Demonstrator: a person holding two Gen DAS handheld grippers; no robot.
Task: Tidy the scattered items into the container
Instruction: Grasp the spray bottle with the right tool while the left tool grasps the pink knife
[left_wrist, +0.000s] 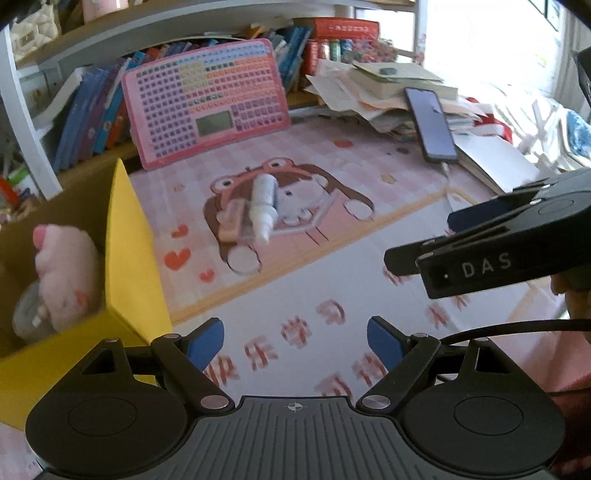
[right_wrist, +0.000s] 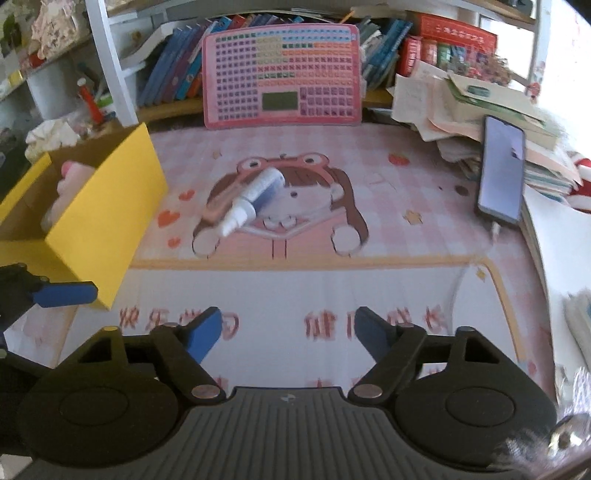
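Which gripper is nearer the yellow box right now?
Left. The left gripper is open right beside the yellow box, at its near corner; the right gripper, also open, sits further right over the mat.

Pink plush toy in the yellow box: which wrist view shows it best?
The left wrist view. It looks into the yellow box from close by, so most of the pink plush toy shows. In the right wrist view the box wall hides all but a pink sliver of the toy.
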